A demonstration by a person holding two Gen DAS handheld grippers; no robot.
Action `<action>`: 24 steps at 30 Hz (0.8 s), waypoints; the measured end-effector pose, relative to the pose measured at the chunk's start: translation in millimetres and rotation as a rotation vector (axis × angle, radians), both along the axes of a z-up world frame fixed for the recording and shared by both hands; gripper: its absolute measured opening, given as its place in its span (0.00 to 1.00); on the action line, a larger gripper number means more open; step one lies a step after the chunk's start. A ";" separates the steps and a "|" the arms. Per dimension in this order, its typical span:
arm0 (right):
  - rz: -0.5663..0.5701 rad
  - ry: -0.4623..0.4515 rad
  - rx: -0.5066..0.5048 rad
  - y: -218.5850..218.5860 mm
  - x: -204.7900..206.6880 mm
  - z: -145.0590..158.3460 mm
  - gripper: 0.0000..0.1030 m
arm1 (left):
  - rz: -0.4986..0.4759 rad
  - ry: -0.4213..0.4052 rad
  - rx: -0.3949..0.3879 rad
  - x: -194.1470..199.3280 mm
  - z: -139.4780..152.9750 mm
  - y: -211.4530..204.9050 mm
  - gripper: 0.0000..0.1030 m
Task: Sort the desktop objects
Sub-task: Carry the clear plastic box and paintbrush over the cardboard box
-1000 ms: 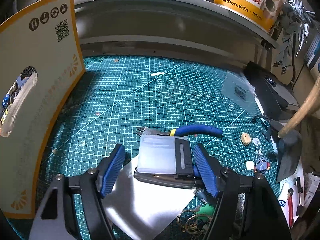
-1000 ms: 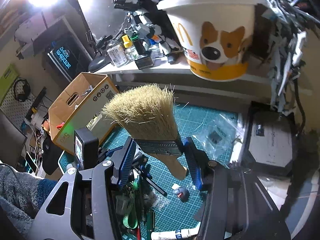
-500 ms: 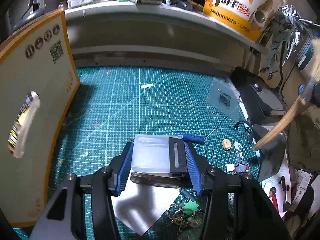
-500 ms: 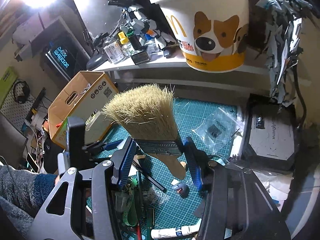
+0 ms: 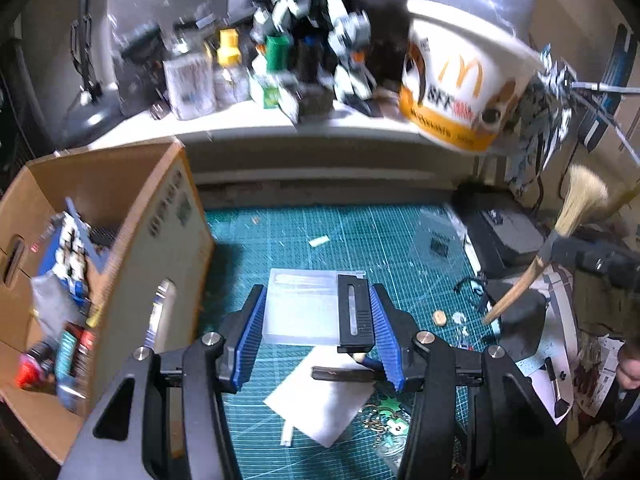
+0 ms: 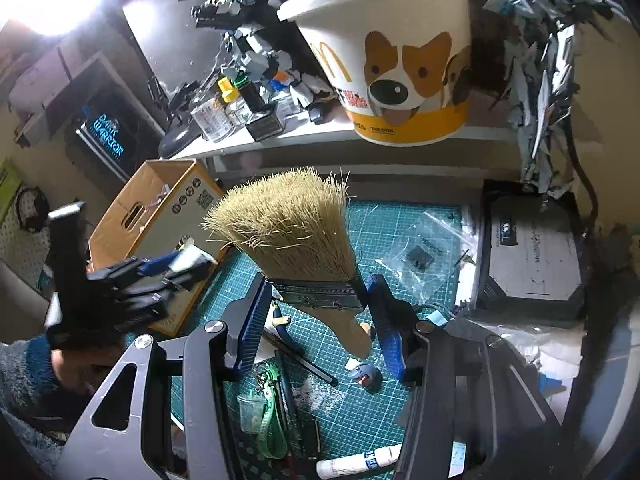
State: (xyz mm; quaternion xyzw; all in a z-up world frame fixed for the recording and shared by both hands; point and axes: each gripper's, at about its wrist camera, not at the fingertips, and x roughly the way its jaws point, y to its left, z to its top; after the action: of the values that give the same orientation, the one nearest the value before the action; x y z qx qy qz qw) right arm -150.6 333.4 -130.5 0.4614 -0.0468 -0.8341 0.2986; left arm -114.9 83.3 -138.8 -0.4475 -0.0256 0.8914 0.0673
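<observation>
My left gripper is shut on a translucent plastic case with a black end, held in the air above the green cutting mat. In the right wrist view the left gripper with the case hangs beside the open cardboard box. The box stands at the mat's left and holds several small items. My right gripper is shut on the metal ferrule of a wide paint brush, bristles pointing up. The brush also shows at the right of the left wrist view.
A white sheet and pliers lie on the mat under the case. A McDonald's bucket and model figures stand on the back shelf. At the right lie a clear bag and a black box. A white tube lies near me.
My left gripper went from open around the case to shut on it, then lifted it off the mat, bringing the box's inside into view. The right gripper kept holding the brush.
</observation>
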 end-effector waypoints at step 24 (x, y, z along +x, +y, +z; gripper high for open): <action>-0.164 0.263 -0.018 -54.9 33.9 128.7 0.46 | 0.142 0.213 -0.044 8.3 149.4 -158.1 0.50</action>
State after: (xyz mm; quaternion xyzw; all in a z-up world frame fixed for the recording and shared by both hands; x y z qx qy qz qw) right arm -116.7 278.6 -1.8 0.3401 -0.0524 -0.9084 0.2374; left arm -106.7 -74.8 10.6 -0.3488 -0.0304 0.9367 -0.0036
